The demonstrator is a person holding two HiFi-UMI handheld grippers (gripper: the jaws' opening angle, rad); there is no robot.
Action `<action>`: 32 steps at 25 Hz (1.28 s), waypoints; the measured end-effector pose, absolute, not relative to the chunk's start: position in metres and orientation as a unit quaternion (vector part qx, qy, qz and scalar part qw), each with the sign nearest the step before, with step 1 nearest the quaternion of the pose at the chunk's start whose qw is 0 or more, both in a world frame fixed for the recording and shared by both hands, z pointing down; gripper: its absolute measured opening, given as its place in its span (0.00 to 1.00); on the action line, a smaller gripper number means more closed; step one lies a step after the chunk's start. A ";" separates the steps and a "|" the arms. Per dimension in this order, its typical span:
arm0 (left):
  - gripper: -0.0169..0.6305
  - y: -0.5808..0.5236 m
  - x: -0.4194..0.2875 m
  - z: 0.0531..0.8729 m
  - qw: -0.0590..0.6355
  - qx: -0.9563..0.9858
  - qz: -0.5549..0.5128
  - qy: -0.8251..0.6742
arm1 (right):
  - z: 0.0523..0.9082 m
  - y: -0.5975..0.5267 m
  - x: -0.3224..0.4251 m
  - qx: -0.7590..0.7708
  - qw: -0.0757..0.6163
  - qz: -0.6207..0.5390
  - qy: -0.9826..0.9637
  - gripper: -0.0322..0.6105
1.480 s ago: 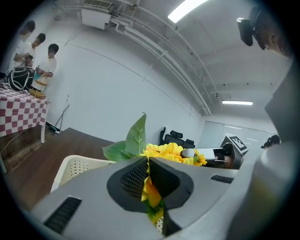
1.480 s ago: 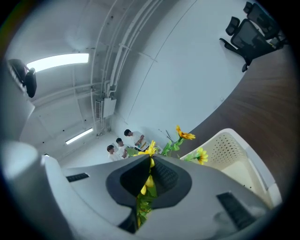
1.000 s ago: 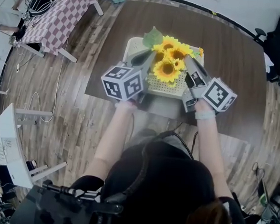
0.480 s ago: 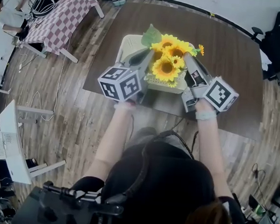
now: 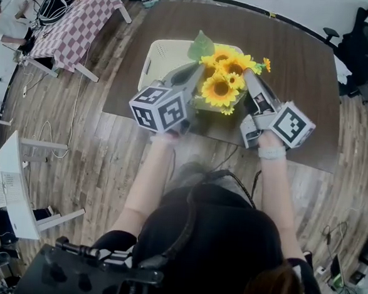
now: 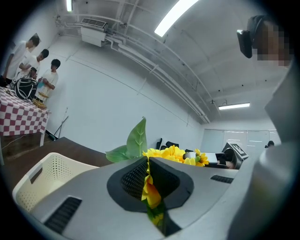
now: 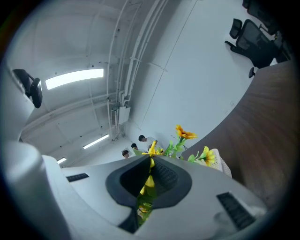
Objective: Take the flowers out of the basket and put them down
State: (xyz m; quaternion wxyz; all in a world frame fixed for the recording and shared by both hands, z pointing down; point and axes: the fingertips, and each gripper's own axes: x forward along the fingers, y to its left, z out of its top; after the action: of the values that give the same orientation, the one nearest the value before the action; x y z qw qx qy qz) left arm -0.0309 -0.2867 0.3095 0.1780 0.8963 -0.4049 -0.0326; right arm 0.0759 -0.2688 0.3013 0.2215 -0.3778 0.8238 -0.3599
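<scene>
L gripper (image 5: 197,70), R gripper (image 5: 247,76) clamping flowers (image 5: 219,89) by basket (image 5: 154,54), 2 marker cubes (image 5: 161,108)

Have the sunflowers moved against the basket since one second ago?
Yes. In the head view the sunflowers have shifted right against the basket, whose left part now shows bare.

Right of the basket (image 5: 162,47), the desk (image 5: 301,88) offered open room. The basket itself blocked the left part; office chairs (image 5: 366,52) crowded beyond the right edge.
</scene>
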 end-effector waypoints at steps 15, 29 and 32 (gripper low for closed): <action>0.04 -0.248 0.037 0.322 0.185 0.909 -0.016 -0.372 | 0.312 -0.224 0.142 -0.410 0.234 -0.364 0.803 0.05; 0.04 -0.222 0.105 0.343 0.196 0.923 0.008 -0.332 | 0.332 -0.191 0.207 -0.444 0.243 -0.364 0.782 0.05; 0.04 -0.217 0.124 0.350 0.195 0.926 0.012 -0.323 | 0.338 -0.183 0.225 -0.452 0.245 -0.367 0.775 0.05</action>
State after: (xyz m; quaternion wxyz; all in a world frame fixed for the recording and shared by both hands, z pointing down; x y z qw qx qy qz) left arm 0.1237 -0.2166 0.3495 0.1950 0.9261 -0.3227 0.0118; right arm 0.2252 -0.1831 0.3383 0.2449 -0.4520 0.7755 -0.3666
